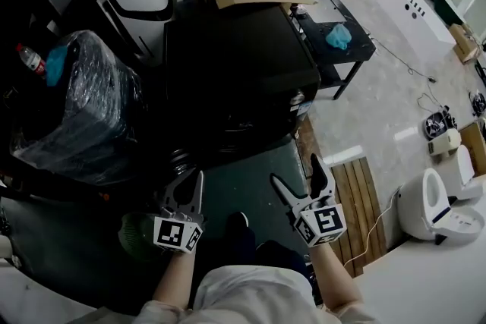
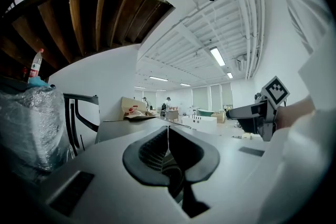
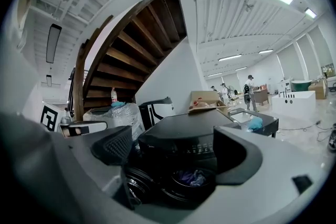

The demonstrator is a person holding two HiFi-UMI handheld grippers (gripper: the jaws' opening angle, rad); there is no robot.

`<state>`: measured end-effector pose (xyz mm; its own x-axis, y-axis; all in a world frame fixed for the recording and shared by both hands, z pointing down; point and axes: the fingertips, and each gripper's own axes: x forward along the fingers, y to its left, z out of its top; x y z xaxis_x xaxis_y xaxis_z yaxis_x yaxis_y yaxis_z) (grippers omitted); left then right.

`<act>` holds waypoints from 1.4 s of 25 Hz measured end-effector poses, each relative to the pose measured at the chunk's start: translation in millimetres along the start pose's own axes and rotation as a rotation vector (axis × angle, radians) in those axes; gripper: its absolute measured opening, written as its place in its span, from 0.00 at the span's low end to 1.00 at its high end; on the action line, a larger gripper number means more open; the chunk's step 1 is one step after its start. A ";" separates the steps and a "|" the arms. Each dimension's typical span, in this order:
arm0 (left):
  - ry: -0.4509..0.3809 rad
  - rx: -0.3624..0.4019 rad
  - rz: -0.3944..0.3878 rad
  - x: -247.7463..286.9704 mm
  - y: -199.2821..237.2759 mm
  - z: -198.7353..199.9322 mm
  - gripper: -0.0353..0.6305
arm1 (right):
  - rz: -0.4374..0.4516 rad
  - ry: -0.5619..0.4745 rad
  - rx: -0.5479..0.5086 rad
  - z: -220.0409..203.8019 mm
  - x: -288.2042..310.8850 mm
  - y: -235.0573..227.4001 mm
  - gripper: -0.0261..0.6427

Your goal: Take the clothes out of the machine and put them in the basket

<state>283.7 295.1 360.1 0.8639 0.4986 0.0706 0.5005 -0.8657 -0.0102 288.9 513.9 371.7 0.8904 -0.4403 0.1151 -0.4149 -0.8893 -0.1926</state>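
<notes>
Grey plastic jaws of your left gripper (image 2: 168, 132) are pressed together, their ribbed pads meeting along a thin seam with nothing pinched. Your right gripper (image 3: 176, 145) is spread wide and holds nothing. Framed between its jaws is the boxy, glossy black washing machine (image 3: 184, 136), with its round glass door (image 3: 135, 182) swung open to the left. A crumpled purple-blue bundle of clothes (image 3: 192, 177) still lies inside the drum. Only the right gripper view shows that laundry. From your head camera the machine (image 1: 235, 64) is a flat dark top, with both grippers (image 1: 194, 184) (image 1: 296, 171) held near its front, touching nothing. That view alone shows a green rounded thing (image 1: 134, 234), mostly hidden behind your left gripper's marker cube.
</notes>
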 end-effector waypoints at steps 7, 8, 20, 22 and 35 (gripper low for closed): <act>0.009 -0.005 0.014 24.7 13.6 -51.6 0.09 | 0.020 -0.014 -0.003 -43.6 31.7 -16.7 0.75; 0.009 -0.005 0.016 28.0 16.4 -59.0 0.09 | 0.019 -0.010 -0.001 -50.9 36.3 -19.2 0.75; -0.024 0.030 0.022 68.6 45.4 -149.2 0.09 | 0.023 -0.004 -0.008 -149.2 96.3 -50.6 0.75; -0.028 0.028 0.027 75.1 48.7 -167.8 0.09 | 0.023 -0.002 0.004 -168.0 106.6 -57.5 0.75; -0.058 0.039 0.068 104.1 56.9 -288.6 0.09 | 0.034 -0.010 0.026 -294.0 153.8 -94.0 0.79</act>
<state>386.0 285.0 654.7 0.8972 0.4415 0.0101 0.4414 -0.8958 -0.0520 409.9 493.4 694.0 0.8776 -0.4692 0.0985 -0.4403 -0.8701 -0.2216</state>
